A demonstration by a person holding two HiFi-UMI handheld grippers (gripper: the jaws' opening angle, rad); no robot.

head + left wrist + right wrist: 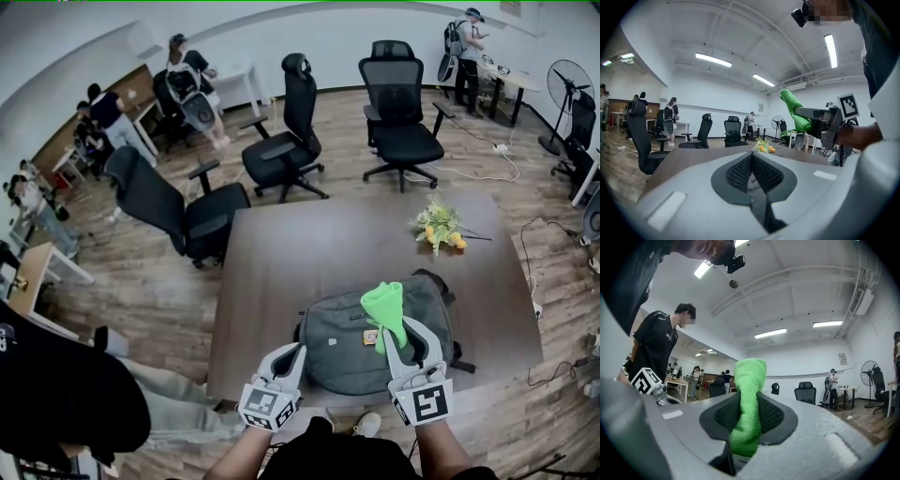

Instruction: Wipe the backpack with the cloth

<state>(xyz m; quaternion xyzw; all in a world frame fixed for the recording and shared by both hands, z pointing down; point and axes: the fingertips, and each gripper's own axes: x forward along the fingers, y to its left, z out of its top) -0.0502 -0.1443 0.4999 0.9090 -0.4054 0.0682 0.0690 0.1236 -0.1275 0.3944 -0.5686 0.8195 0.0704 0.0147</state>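
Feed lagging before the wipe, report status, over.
Right gripper shut on green cloth, held up over the backpack. Left gripper shut, empty. Backpack flat on table; flowers at far side, nothing in the way.

Brown table [281, 281] on a wood floor [141, 291] in an open office
A bunch of yellow flowers [439, 227] lies near the table's far right corner; one black office chair [173, 211] stands just beside the far left corner; a second chair [286, 141] and a third chair [401, 131] stand farther back; a standing fan [569, 89] is at far right; people [192, 80] gather by desks at left.
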